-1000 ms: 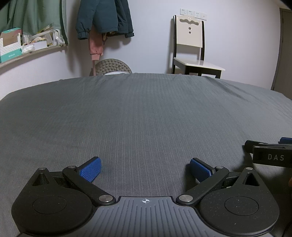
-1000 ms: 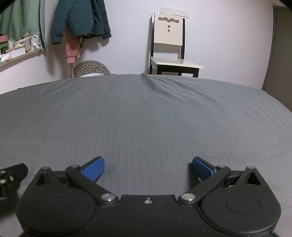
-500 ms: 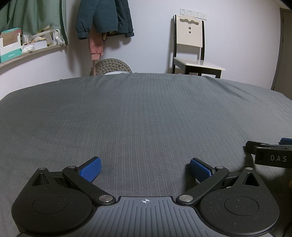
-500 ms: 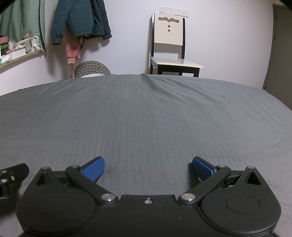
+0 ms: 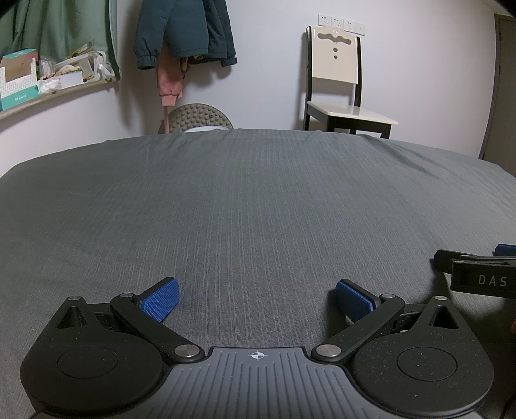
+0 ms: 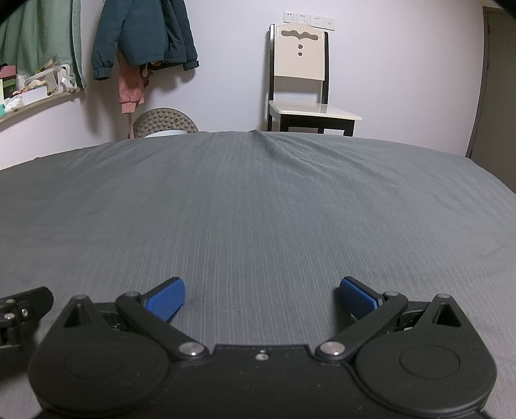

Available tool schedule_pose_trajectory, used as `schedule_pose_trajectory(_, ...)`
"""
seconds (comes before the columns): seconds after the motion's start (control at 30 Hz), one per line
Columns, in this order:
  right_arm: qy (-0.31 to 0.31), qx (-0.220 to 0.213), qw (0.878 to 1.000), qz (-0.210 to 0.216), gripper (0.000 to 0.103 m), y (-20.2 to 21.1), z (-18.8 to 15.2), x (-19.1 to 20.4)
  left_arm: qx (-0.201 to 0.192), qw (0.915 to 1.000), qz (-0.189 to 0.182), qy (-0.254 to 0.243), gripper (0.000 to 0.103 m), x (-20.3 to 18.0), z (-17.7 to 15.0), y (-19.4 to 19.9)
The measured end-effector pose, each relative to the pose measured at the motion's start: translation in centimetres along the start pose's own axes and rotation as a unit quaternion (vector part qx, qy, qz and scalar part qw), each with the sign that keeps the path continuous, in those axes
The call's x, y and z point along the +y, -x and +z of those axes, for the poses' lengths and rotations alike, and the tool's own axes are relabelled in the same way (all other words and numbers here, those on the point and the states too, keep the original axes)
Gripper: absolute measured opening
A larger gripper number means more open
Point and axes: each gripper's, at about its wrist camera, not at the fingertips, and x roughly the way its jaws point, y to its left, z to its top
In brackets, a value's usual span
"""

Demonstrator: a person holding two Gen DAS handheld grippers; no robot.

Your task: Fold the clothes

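Note:
My left gripper [image 5: 256,298] is open and empty, low over a grey bedsheet [image 5: 251,199]. My right gripper [image 6: 262,296] is open and empty too, low over the same sheet [image 6: 258,199]. The two grippers sit side by side: the right one shows at the right edge of the left wrist view [image 5: 477,274], and part of the left one shows at the left edge of the right wrist view [image 6: 19,309]. No garment lies on the sheet in either view. A teal jacket [image 5: 185,29] and a pink garment [image 5: 169,83] hang on the far wall.
A cream chair with dark legs [image 5: 335,77] stands beyond the bed's far edge. A round studded cushion [image 5: 196,117] sits behind the far edge. A shelf with boxes and bags [image 5: 48,80] runs along the left wall, under a green curtain [image 5: 64,29].

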Motion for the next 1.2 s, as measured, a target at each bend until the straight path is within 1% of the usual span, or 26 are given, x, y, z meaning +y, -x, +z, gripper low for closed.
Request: schedule_pose_trajectory(1.2, 0.000, 0.000, 1.000, -0.002, 0.103, 0.11, -0.05, 0.35, 0.001, 1.0000, 0.001, 0.002, 0.103, 0.09, 0.04, 0.09)
